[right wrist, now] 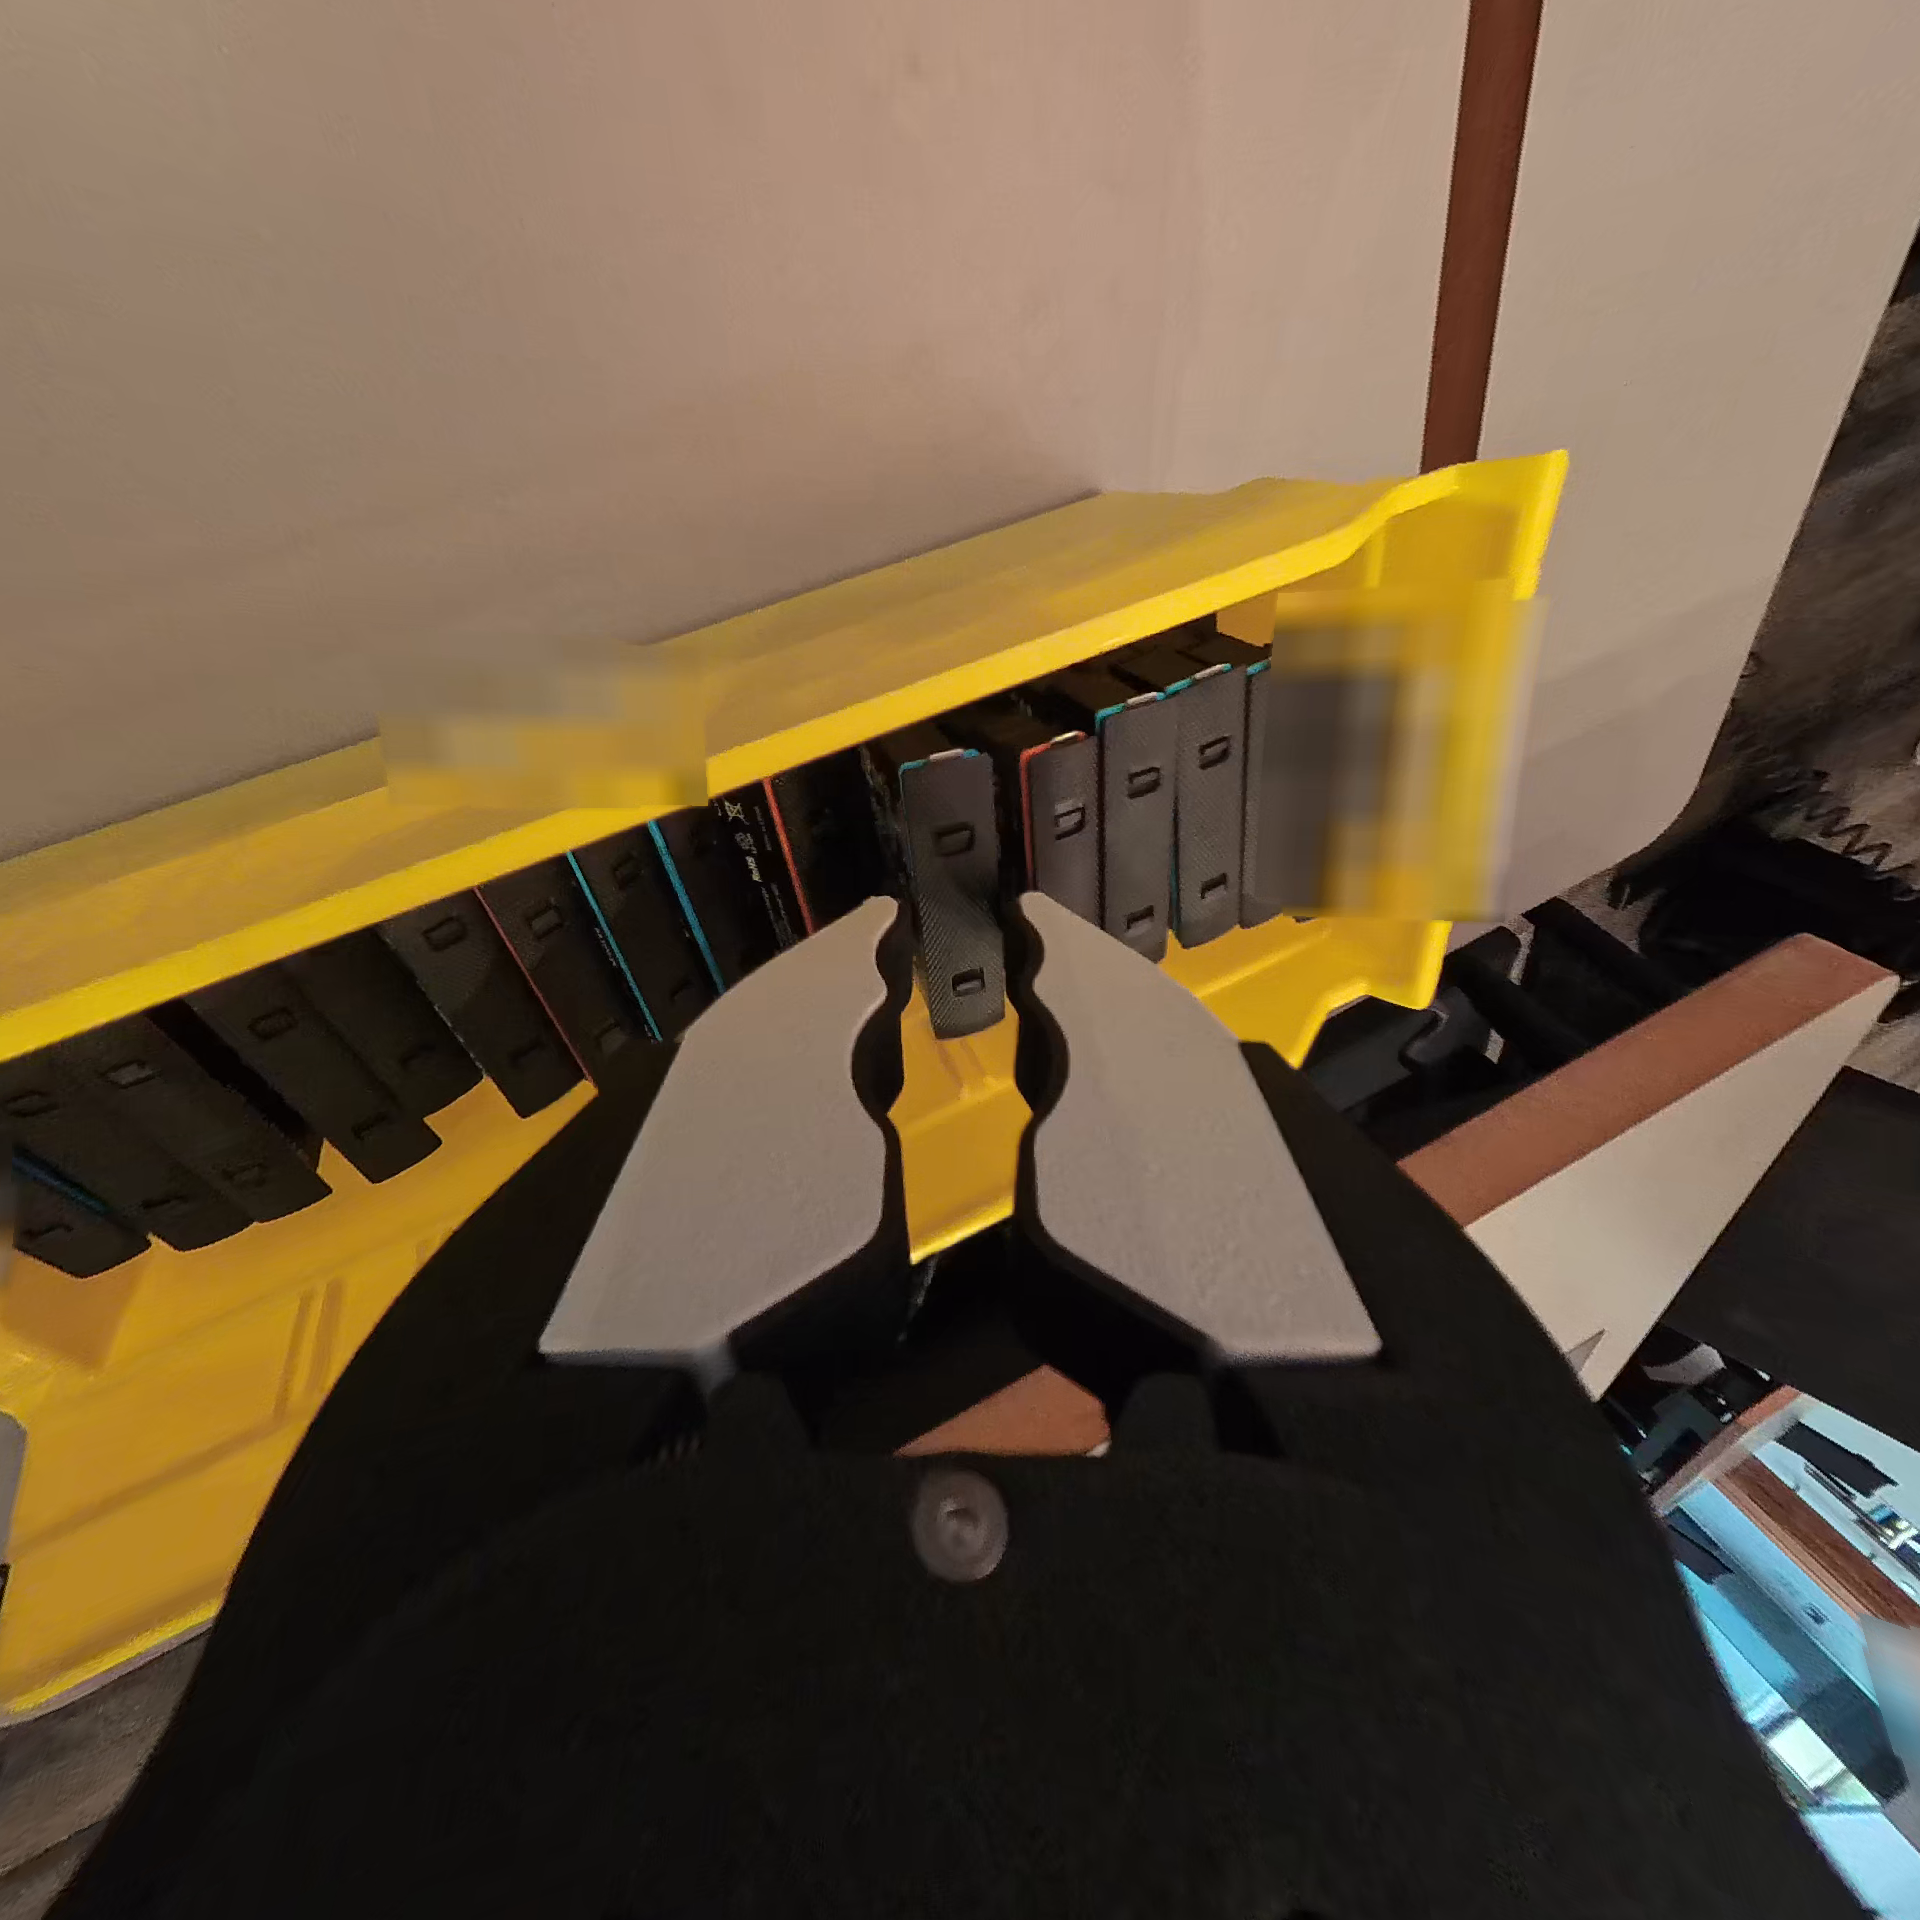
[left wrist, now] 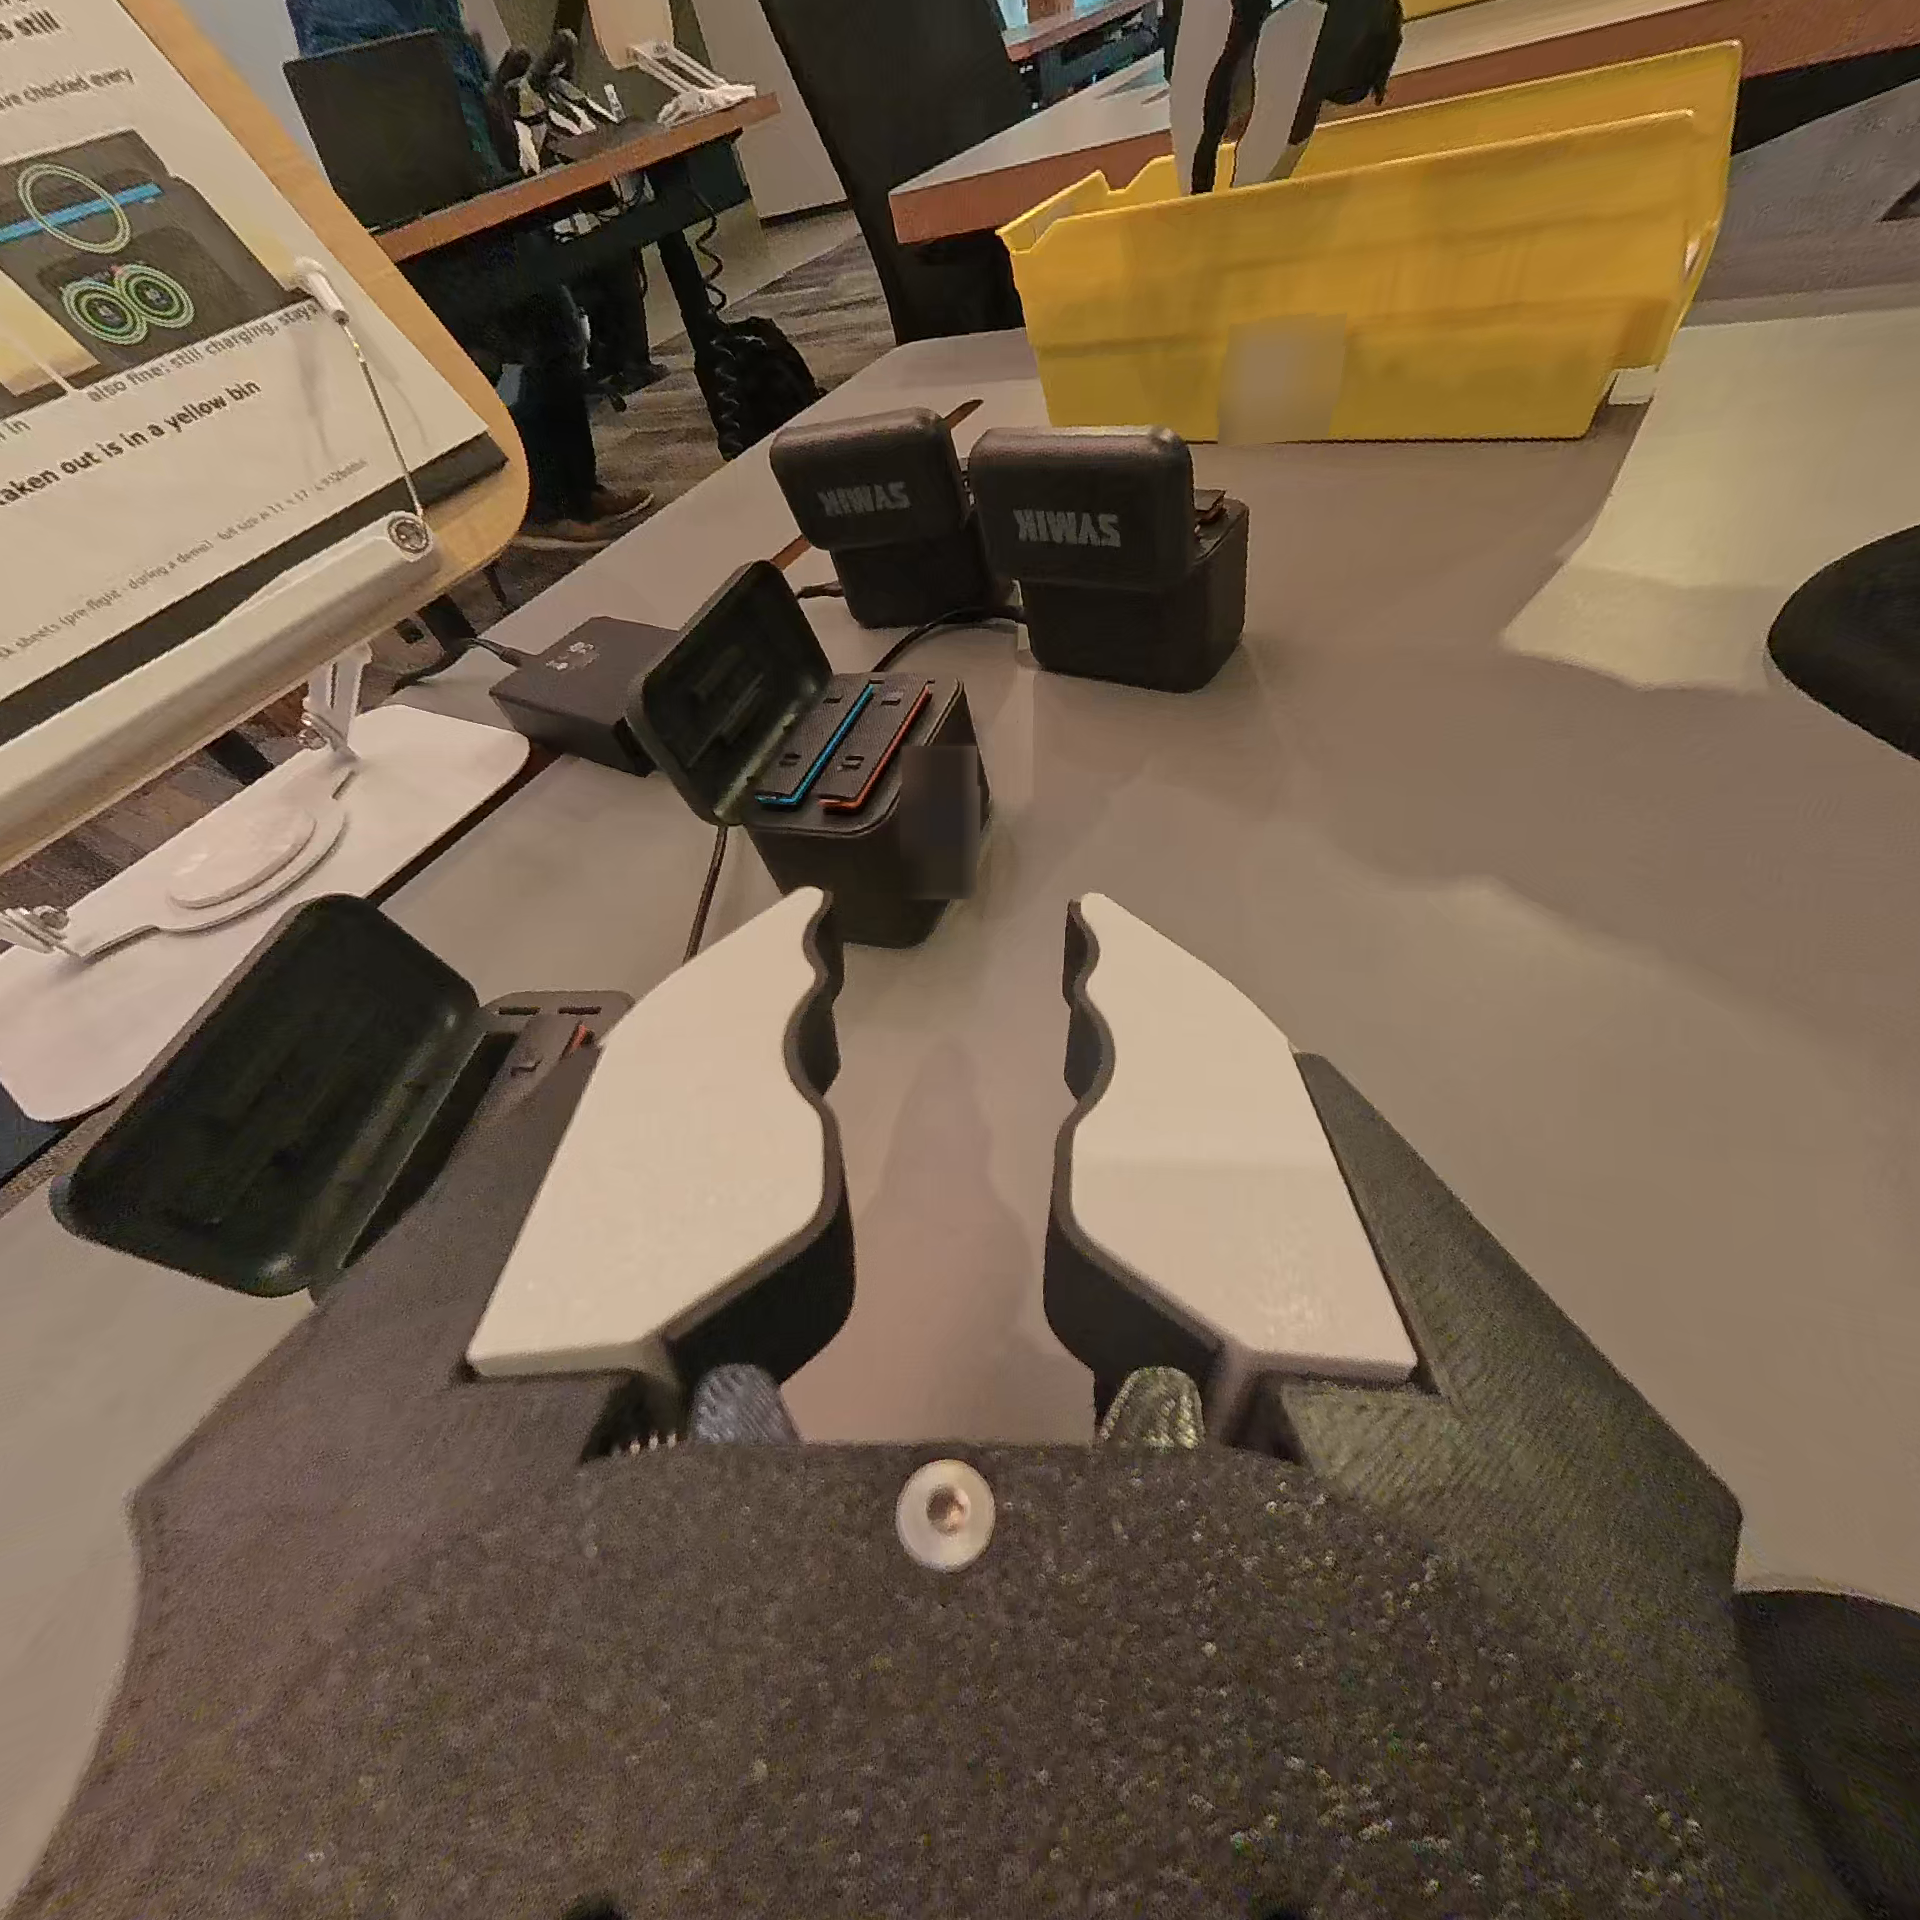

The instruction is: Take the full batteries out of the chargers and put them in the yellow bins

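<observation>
Left wrist view. Far left of the jaws, a printed instruction sheet (left wrist: 156, 364) on a white stand (left wrist: 260, 831). Just beside the left finger, a black charger (left wrist: 281, 1091) with its lid flipped open. Left gripper (left wrist: 948, 909) low over the grey table (left wrist: 1351, 935), jaws spread wide and holding nothing. Straight ahead of the fingertips, close to them, a second open charger (left wrist: 883, 831) with a blue-edged battery (left wrist: 821, 753) and an orange-edged battery (left wrist: 883, 753) seated side by side. To its left, a black power adapter (left wrist: 571, 675). Farther ahead, two closed chargers (left wrist: 873, 520) (left wrist: 1112, 551) standing close together. Beyond those and to the right, yellow bins (left wrist: 1351, 312), with the right gripper (left wrist: 1257, 104) poised over them.

Right wrist view. Looking down into a yellow bin (right wrist: 1039, 623) on the table. Left of the jaws, a long row of dark batteries (right wrist: 416, 997) leaning on edge, some blue-trimmed, some orange. Right gripper (right wrist: 956, 914) with jaws drawn in narrow around one blue-edged battery (right wrist: 951, 904), standing on edge in the row and sticking out farther than its neighbours. A sliver of yellow visible between it and the left finger; cannot tell whether pinched or loose. Right of the jaws, more upright batteries (right wrist: 1174, 831), packed toward the bin's end wall.
</observation>
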Demonstrator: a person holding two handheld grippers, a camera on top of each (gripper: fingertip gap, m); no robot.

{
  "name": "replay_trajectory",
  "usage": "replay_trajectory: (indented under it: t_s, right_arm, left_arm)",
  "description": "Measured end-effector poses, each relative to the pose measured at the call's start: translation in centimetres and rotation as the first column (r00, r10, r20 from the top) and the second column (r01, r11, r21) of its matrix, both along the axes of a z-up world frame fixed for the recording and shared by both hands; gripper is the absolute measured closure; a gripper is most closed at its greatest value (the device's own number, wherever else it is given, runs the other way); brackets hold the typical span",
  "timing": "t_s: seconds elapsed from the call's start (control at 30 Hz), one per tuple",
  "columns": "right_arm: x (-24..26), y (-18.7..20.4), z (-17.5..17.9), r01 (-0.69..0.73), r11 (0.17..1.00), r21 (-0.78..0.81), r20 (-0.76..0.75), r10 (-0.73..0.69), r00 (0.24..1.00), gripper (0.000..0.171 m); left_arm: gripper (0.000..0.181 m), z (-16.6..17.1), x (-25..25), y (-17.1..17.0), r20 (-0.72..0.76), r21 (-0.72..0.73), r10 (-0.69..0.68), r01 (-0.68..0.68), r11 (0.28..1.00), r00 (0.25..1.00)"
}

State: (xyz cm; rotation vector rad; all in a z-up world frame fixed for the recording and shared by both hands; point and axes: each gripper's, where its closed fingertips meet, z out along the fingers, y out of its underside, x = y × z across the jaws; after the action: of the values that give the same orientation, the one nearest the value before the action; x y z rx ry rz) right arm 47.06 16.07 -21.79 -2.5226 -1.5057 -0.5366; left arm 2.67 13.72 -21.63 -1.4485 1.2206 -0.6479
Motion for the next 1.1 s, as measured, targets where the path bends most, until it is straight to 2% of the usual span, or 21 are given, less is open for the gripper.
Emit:
replay_trajectory:
  t_s: [0.43, 0.6, 0.77, 0.87, 1.0, 1.1]
  right_arm:
    - [1.0, 0.8, 1.4, 0.026, 0.994, 0.105, 0.028, -0.029, 0.999, 0.149]
    - [-1.3, 0.7, 4.3, 0.017, 0.978, 0.209, -0.054, -0.006, 0.999, 0.149]
    - [-7.2, 1.0, 8.7, -0.01, 0.904, 0.428, -0.137, 0.076, 0.988, 0.149]
    - [-12.8, 0.1, 10.7, -0.019, 0.843, 0.537, -0.231, 0.168, 0.958, 0.149]
    - [-20.5, -2.4, 12.3, 0.039, 0.791, 0.611, -0.42, 0.281, 0.863, 0.15]
    - [-25.2, -4.5, 12.2, 0.133, 0.792, 0.596, -0.584, 0.313, 0.749, 0.152]
  left_arm:
    - [0.142, 0.3, -0.5, 0.7, 0.009, 0.007, 0.037, -0.037, 0.999, 0.999]
    - [0.143, 1.5, -2.0, 1.9, 0.056, 0.008, 0.094, -0.095, 0.995, 0.994]
    - [0.144, 3.1, -4.8, 4.0, 0.106, 0.002, 0.199, -0.2, 0.98, 0.974]
    - [0.138, 2.5, -6.8, 5.7, 0.081, -0.039, 0.277, -0.275, 0.961, 0.957]
    - [0.108, -1.2, -8.5, 7.8, -0.018, -0.235, 0.338, -0.333, 0.913, 0.941]
    - [0.102, -4.0, -8.6, 8.7, -0.123, -0.254, 0.342, -0.363, 0.897, 0.932]
